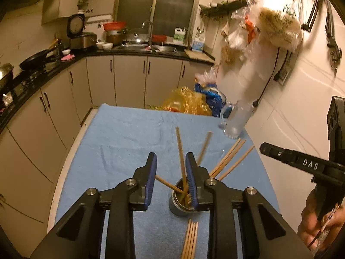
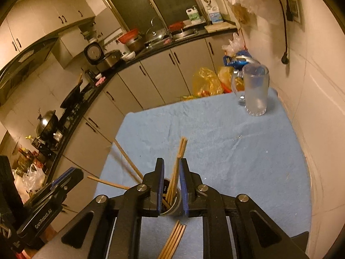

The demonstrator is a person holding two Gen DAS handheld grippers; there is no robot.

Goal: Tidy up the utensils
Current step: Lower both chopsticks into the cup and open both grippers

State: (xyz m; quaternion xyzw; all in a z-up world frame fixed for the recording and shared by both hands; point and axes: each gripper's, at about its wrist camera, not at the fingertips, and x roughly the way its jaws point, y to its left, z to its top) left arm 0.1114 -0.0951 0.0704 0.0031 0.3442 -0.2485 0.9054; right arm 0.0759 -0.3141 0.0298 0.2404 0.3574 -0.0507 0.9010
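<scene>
Left tool [image 1: 170, 180] open above metal cup [image 1: 180, 202] holding chopsticks [image 1: 180, 151]; four loose chopsticks [image 1: 190, 240] on blue cloth [image 1: 120, 138].
</scene>
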